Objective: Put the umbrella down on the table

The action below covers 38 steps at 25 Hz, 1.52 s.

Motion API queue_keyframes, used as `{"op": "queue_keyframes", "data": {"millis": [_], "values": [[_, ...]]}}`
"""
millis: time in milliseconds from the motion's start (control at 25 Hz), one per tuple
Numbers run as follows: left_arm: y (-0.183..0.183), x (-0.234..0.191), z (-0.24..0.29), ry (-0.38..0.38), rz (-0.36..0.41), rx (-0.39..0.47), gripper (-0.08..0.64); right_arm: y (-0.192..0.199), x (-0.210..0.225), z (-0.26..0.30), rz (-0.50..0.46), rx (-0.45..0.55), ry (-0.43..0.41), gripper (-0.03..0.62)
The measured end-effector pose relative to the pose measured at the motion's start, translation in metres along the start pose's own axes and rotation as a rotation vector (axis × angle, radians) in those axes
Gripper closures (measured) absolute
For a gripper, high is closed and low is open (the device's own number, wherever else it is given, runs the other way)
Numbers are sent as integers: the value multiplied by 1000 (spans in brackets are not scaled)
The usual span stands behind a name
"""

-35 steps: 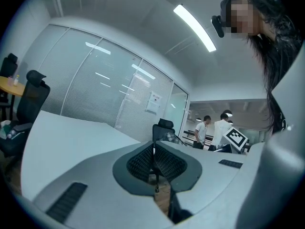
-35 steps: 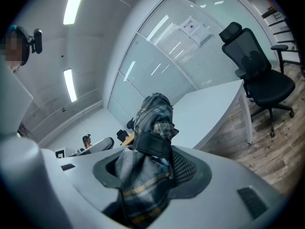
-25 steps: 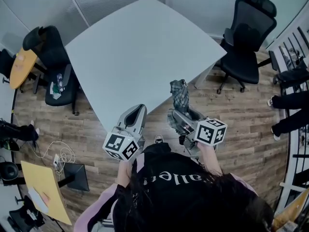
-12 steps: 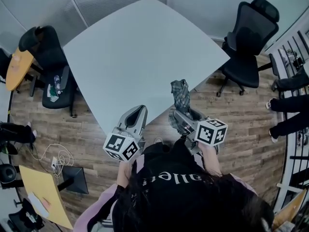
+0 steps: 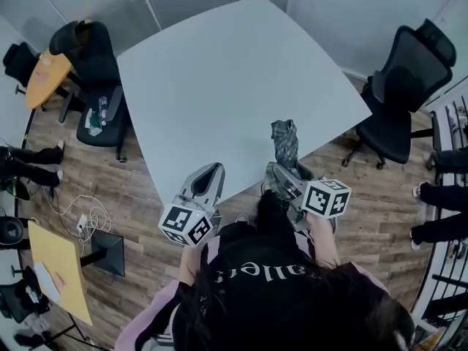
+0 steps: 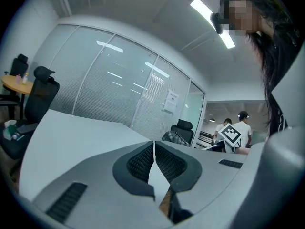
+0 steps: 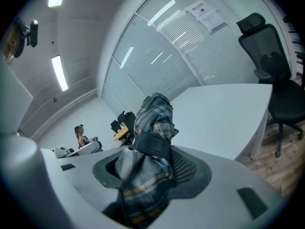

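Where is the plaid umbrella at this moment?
The umbrella is right of centre in the head view, clamped in the right gripper, its free end at the near edge of the table.

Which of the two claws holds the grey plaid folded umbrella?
The right claw, shut on the grey plaid folded umbrella; the left claw is shut and empty.

Black white-lettered top [image 5: 248,284], pink sleeves [image 5: 139,327]; grey left gripper [image 5: 210,170] and right gripper [image 5: 280,172] bear black-and-white marker cubes [image 5: 185,224].

The pale grey table [image 5: 219,86] stands on a wood-plank floor [image 5: 131,189].
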<state>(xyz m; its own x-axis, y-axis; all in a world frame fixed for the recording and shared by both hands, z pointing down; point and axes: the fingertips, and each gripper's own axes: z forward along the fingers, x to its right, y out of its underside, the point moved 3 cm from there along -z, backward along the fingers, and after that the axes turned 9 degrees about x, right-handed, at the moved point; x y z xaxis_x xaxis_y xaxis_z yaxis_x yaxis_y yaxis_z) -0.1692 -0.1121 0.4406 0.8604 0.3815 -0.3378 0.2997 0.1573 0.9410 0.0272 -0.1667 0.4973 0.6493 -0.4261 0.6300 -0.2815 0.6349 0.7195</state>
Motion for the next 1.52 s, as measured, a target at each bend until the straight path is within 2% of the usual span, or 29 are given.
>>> {"op": "queue_keyframes", "data": {"millis": [320,760,1040,1320,1520], "values": [[-10,-14,58,-152,7,54,532,-52,45,53,-58,-109,-94,365],[-14,-14,100,-261,55,57,532,-88,99,135,-119,-228,-158,364],[-25,-25,109,-325,87,78,532,-94,120,221,-173,-312,-175,365],[-19,-29,113,-385,73,75,532,-87,143,306,-204,-378,-175,364],[-12,-36,108,-422,56,52,532,-78,153,349,-309,-435,-138,364]]}}
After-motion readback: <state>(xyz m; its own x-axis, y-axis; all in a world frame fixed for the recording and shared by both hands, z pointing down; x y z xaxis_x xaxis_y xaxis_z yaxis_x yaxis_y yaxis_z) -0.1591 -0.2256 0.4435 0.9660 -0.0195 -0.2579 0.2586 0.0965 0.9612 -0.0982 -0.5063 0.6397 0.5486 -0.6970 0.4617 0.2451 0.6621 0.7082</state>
